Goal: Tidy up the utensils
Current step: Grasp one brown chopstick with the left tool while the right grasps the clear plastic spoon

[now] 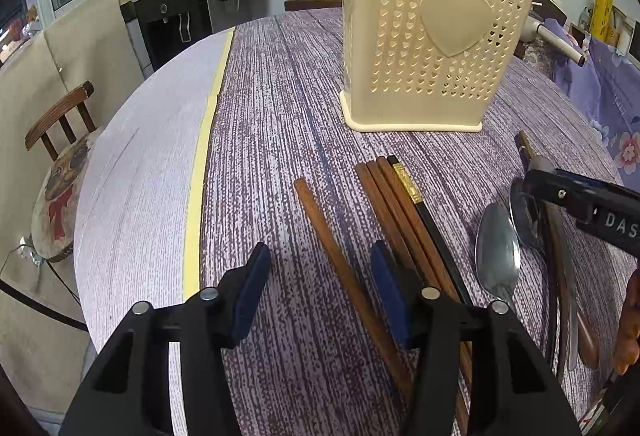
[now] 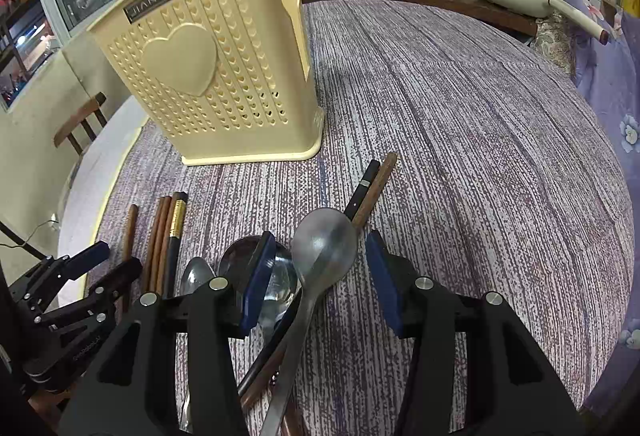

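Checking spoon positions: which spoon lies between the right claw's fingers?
The large grey spoon, its bowl between the blue pads; the other spoons lie left, outside them.

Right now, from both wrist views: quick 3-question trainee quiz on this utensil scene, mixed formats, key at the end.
1. True or false: the cream utensil holder stands upright on the table.
2. Multiple choice: between the right gripper pads lies
A. a lone brown chopstick
B. a metal spoon
C. nothing
3. Fill in: the single brown chopstick lies apart from the chopstick bundle, between the left gripper ____.

Key
1. True.
2. B: the large metal spoon lies in the gap, and the pads do not press on it.
3. pads, which stand open around it.
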The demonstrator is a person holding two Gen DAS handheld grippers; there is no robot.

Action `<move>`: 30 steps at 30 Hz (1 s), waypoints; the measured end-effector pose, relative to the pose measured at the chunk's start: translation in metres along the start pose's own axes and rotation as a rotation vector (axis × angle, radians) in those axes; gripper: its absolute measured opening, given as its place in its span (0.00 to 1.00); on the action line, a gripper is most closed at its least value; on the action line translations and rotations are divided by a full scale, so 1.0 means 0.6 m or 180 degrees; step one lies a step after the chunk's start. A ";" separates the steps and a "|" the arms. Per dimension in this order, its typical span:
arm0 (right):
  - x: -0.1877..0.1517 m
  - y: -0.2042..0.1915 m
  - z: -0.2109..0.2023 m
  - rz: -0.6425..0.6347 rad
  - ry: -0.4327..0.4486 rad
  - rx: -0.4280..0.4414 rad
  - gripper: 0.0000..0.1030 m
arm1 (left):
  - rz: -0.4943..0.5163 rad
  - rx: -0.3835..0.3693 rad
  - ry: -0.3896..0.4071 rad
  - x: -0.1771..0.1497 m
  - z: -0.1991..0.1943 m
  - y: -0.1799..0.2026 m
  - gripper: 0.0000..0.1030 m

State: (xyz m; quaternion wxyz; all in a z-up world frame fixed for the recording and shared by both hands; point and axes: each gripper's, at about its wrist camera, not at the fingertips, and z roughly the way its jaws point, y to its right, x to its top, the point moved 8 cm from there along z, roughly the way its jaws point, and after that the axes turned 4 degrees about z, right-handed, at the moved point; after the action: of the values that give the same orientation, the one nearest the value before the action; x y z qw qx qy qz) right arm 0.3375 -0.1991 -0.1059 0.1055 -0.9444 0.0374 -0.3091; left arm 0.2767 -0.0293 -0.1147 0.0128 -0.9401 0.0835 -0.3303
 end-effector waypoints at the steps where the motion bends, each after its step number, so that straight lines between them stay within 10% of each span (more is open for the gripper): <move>1: 0.001 -0.001 0.003 0.0016 -0.0011 -0.0024 0.47 | -0.0004 0.0007 -0.0002 0.002 0.001 0.001 0.47; 30: 0.000 0.012 -0.005 -0.0763 -0.0151 -0.0088 0.16 | 0.0144 -0.0065 -0.0048 0.022 0.013 0.010 0.21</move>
State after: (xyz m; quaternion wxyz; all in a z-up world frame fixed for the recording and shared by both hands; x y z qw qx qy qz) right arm 0.3354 -0.2068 -0.1053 0.0555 -0.9505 -0.0740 -0.2965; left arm 0.2907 -0.0378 -0.1135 0.0113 -0.9405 0.1080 -0.3220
